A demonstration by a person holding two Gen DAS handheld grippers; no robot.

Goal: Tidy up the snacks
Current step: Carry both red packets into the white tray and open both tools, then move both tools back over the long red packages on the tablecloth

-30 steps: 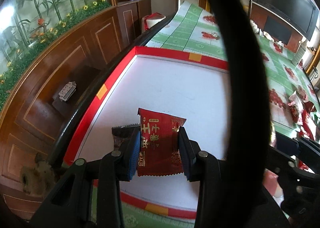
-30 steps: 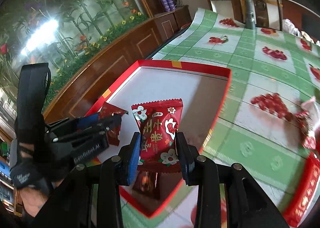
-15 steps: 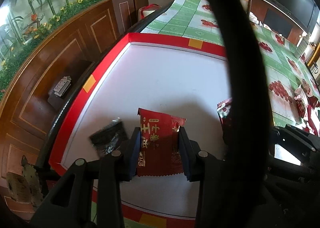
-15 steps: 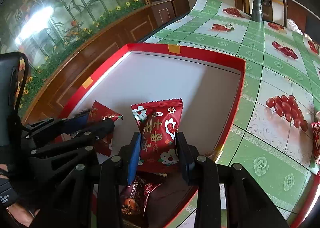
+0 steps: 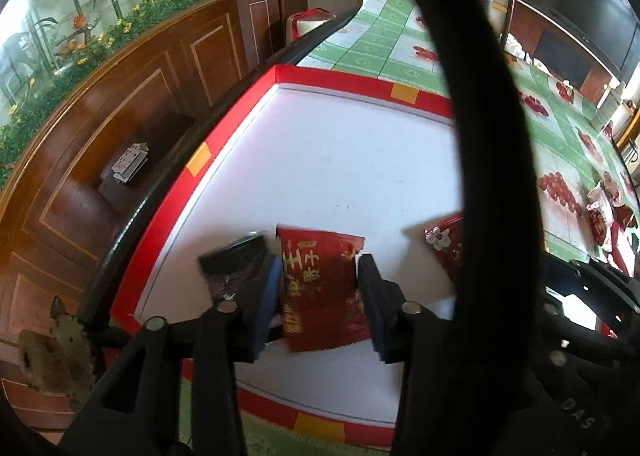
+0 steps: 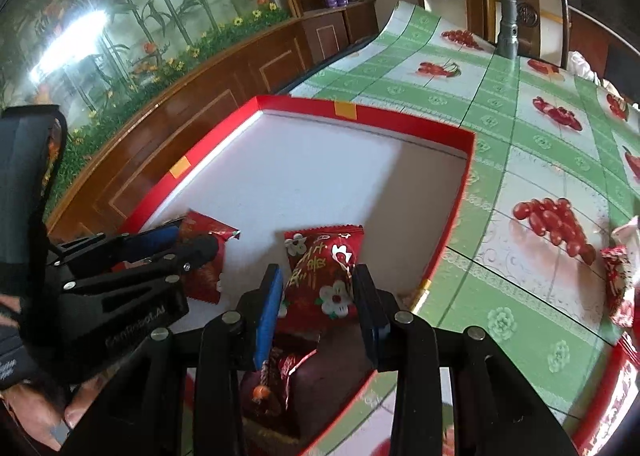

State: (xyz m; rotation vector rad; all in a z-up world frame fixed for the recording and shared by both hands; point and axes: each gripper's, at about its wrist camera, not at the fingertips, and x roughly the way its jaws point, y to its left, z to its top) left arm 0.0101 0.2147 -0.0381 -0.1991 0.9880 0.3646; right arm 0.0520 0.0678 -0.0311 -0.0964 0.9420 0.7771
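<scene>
The left gripper [image 5: 320, 296] has its jaws opening around a flat red foil snack packet with gold characters [image 5: 320, 284]. A gap shows between the packet's right edge and the right pad, so the pads no longer pinch it; the packet lies on the white floor of the shallow red-rimmed cardboard box [image 5: 248, 112], toward that view's 6 o'clock. Just beside the left pad, at 9 o'clock from the packet, lies a dark brown wrapped snack [image 5: 236, 264] (blurred, its print unreadable).

The right gripper [image 6: 316, 296] also has its jaws opening, with a plump red snack packet printed with white flowers [image 6: 324, 272] between them. A thin gap shows at both pads, so this packet too looks released, and it sits low in the box at its near right corner. Below it, at 6 o'clock, another dark red wrapper [image 6: 288, 368] lies in shadow between the fingers.

In the right wrist view the left gripper appears at 9 o'clock, over its own packet, well inside the box.

Outward, the box rests on a green-and-white checked tablecloth with cherry prints [image 6: 520, 144]. More red snack packets [image 6: 618, 288] lie on the cloth at 3 o'clock, apart from the box.
</scene>
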